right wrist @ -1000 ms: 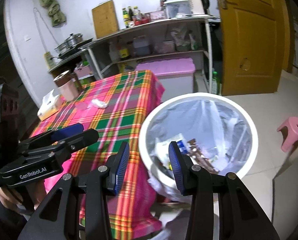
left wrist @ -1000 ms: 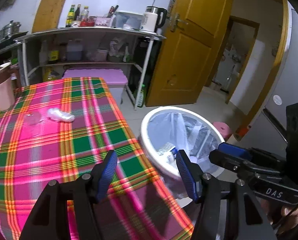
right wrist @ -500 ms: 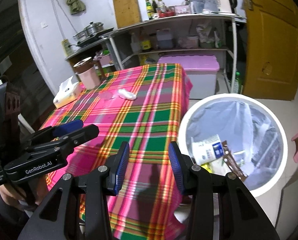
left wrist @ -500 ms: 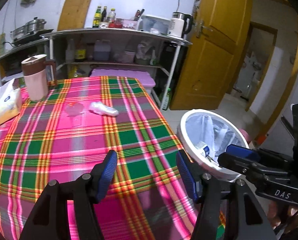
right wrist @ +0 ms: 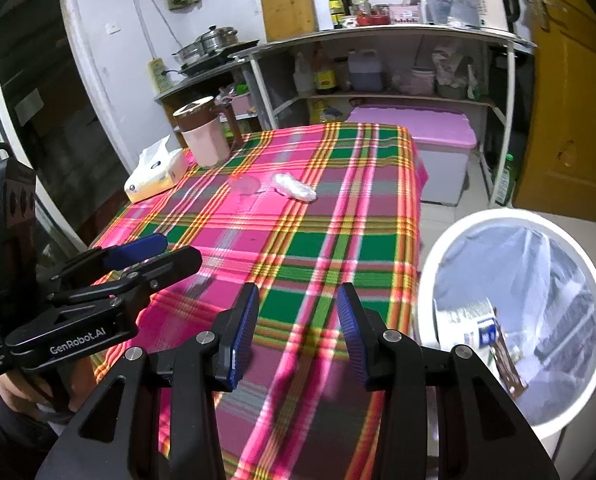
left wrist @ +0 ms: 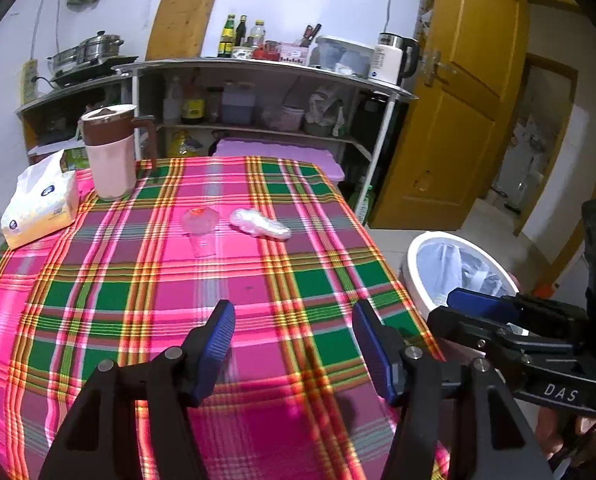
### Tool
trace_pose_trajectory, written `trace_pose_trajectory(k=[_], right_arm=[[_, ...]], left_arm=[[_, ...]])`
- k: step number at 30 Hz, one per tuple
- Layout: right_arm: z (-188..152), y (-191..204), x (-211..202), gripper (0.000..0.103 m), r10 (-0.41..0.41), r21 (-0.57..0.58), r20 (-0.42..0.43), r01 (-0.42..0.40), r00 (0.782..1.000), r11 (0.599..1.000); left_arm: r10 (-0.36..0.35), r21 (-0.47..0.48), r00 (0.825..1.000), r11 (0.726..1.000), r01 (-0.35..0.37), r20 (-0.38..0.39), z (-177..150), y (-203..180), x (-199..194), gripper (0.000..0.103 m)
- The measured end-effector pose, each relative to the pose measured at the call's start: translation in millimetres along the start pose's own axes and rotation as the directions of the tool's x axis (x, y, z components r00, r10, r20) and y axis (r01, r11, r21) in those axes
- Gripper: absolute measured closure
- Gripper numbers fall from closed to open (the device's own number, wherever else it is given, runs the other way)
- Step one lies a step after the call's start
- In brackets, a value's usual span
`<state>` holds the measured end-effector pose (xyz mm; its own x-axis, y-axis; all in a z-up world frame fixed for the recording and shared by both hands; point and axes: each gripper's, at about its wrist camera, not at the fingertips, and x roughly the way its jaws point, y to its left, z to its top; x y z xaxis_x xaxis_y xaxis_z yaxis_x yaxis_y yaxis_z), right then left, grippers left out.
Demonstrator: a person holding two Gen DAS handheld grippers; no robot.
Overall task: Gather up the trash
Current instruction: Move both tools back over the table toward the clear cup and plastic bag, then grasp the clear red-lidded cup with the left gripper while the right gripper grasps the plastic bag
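Clear crumpled plastic wrap (left wrist: 260,223) and a thin clear cup (left wrist: 200,227) lie mid-table at 12 o'clock, well beyond both empty, open grippers (left wrist: 292,346) (right wrist: 296,326). Both look light and crushable; pinch the wrap's bunched middle. Bin (right wrist: 429,264) at 3 o'clock.

The white trash bin (left wrist: 425,256) beside the plaid table (left wrist: 178,292) is partly hidden behind the right gripper (left wrist: 477,308) in the left wrist view, and in the right wrist view its rim (right wrist: 429,264) runs off the right edge. Labels on the bottles (right wrist: 345,0) on the shelf beyond the table are too small to read.
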<state>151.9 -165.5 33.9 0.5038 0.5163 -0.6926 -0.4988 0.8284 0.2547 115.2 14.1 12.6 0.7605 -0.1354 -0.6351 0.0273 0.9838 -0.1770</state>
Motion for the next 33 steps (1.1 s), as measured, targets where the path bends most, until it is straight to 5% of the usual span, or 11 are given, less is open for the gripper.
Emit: trace_pose_trajectory(k=[20,33], right_arm=[[45.6,22.8,61.2,0.061,0.102,-0.078,-0.082,-0.108,0.991,0.991],[71.7,11.0,116.0,0.061,0.022,-0.126,-0.103,-0.035,0.994,0.991]], left_arm=[[0.046,-0.041,0.999,0.998,-0.046,-0.008,30.6,60.3,24.6,0.042],[0.051,-0.081,0.997,0.995,-0.055,-0.05,48.1,87.3,71.2,0.042]])
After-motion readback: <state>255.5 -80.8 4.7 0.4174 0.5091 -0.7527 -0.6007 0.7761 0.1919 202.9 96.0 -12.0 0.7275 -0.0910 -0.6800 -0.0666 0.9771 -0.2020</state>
